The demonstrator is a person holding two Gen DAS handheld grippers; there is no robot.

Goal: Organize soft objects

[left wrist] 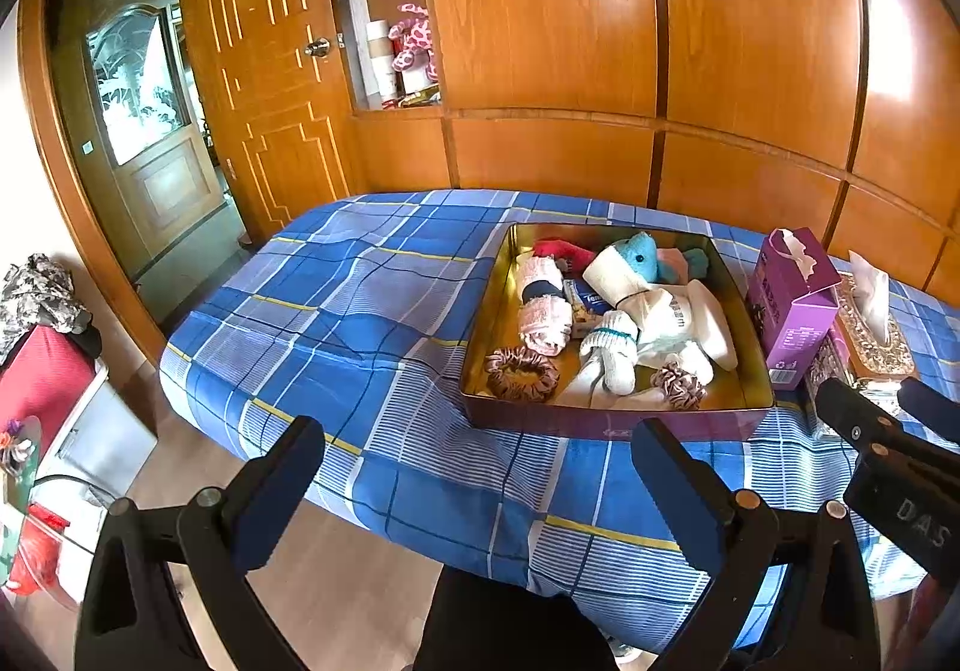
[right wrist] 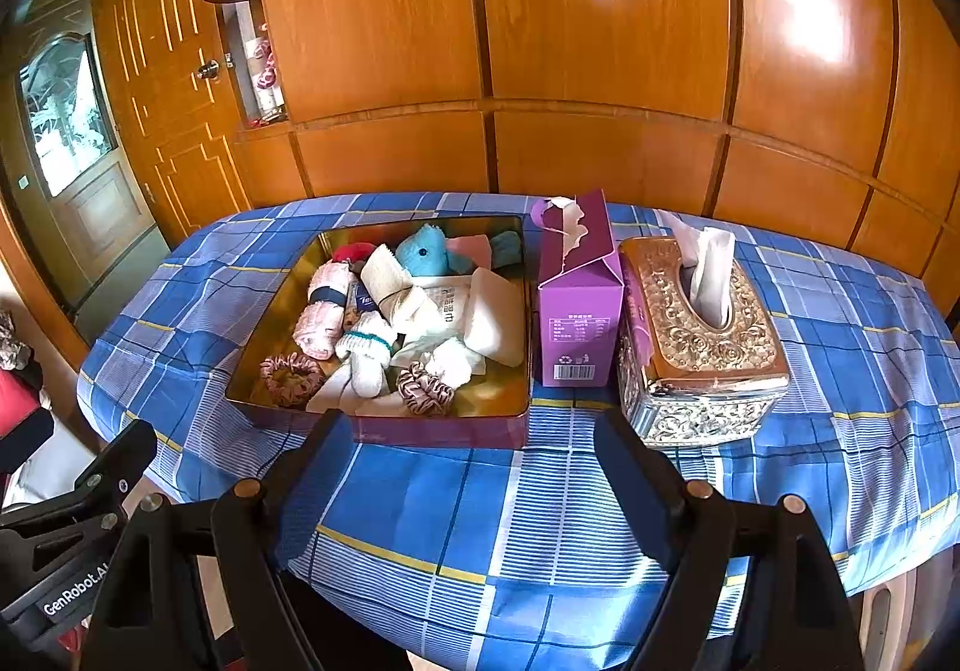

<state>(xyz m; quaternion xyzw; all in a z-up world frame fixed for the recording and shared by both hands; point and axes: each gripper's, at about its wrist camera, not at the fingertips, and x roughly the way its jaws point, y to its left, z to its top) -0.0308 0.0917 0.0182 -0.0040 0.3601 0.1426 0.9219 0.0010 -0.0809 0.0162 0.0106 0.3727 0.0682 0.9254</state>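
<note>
Lettering you can read is scarce: "GenRobot.AI" runs along your left gripper (right wrist: 72, 497) body, and "DAS" shows on your right gripper (left wrist: 888, 419). Both grippers stand with jaws wide apart and empty, just short of the gold tin (right wrist: 258, 365). Inside the tin lie the soft objects: rolled socks (right wrist: 366, 350), scrunchies (right wrist: 291, 371) and a blue plush (right wrist: 423, 251). Just right of the tin stands a purple carton (right wrist: 579, 305) with a barcode; its small print is unreadable.
</note>
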